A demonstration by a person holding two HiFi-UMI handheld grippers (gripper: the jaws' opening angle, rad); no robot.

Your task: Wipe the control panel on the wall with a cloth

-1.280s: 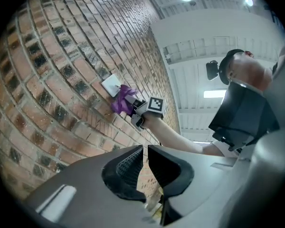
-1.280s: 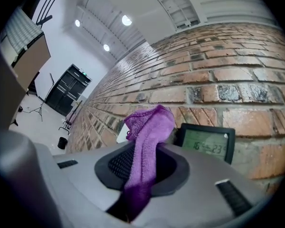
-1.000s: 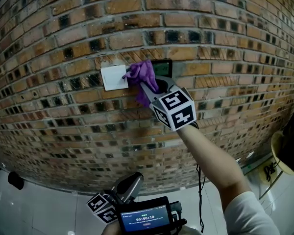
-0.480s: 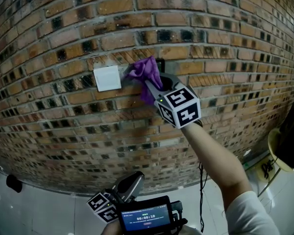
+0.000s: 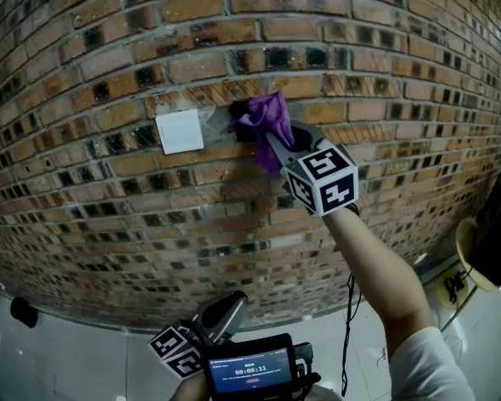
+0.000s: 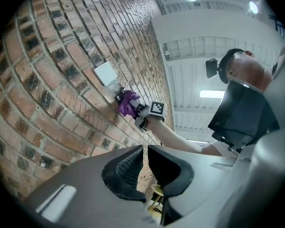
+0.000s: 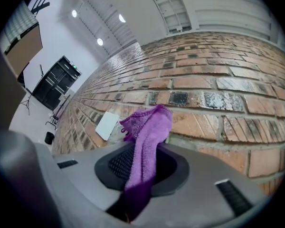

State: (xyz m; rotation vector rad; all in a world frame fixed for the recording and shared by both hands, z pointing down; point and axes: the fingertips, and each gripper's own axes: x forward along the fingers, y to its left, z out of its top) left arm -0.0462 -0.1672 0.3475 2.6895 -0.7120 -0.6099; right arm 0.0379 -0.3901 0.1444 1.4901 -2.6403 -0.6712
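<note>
Brick wall filled the head view, red-brown courses with dark glazed insets. I saw a white square cover plate mounted on it. Just right of that was the dark control panel.

I could only see the panel's left edge. The rest sat behind the bunched purple microfibre cloth.

Right gripper: jaws clamped on the cloth. In its own view the cloth ran up from between the pads, and the free end was pressed against the brick at panel height. The arm was stretched up to the wall.

Left gripper: held low, well clear of the wall. Its jaws were almost together with only a slit between them. Nothing was in it, and I read it as idle.

Progress, my read: the wipe was under way, with cloth on the panel face. I couldn't tell how much had been covered, because no dirt or streaks were resolvable. The panel's exposed left edge still looked to need a pass. After that, only pulling the cloth off the wall would remain.
</note>
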